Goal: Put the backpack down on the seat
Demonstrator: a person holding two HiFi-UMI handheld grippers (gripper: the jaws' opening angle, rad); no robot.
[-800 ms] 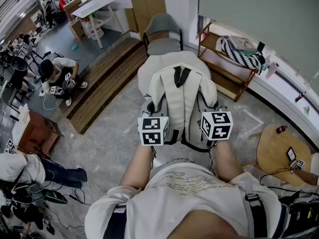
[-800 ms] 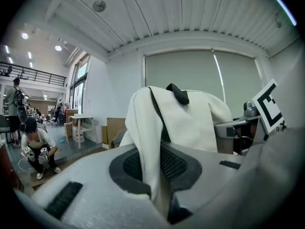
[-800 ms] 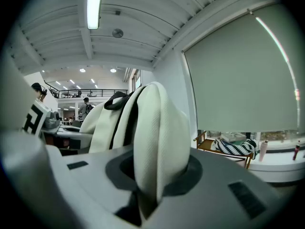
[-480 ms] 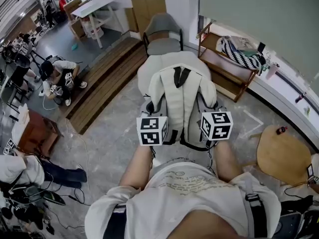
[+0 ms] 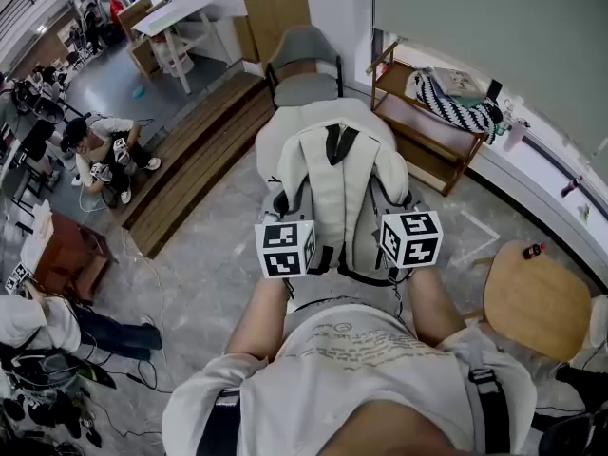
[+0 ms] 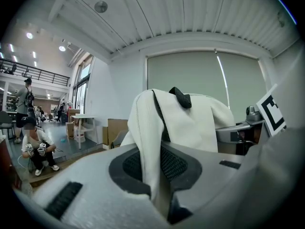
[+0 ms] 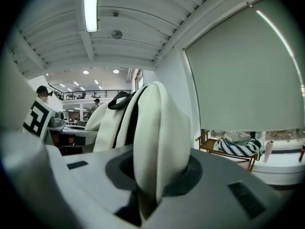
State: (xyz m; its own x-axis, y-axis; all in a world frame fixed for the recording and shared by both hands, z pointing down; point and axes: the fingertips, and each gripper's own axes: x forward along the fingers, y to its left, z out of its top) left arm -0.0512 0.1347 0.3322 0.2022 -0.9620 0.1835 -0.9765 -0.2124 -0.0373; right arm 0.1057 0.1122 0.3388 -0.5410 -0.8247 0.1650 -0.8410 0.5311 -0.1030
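Head view: both claws are held out about level in front of the chest, L gripper (image 5: 285, 247) on the left, R gripper (image 5: 410, 237) on the right. The white backpack (image 5: 342, 193) stands upright just beyond & between them, strap side facing the person. It's over a pale rounded seat (image 5: 275, 141); can't tell if the bottom rests on it yet. A grey chair (image 5: 306, 65) sits farther off and a wooden shelf (image 5: 432, 126) is far right. Holding from both sides prob. keeps the bag square & upright so it lands flat w/o tipping.

Left gripper view: jaws narrow, pinched on the left strap (image 6: 148, 147), with the fabric folded into the gap. The bag body rises just past it. Grip looks firm enough to carry its share of the weight.

Right gripper view: same here, jaws nearly closed, clamped on the right strap (image 7: 155, 142). It's a padded fold, so they sit a touch wider. Straps are likely chosen since the body is too bulky to pinch.
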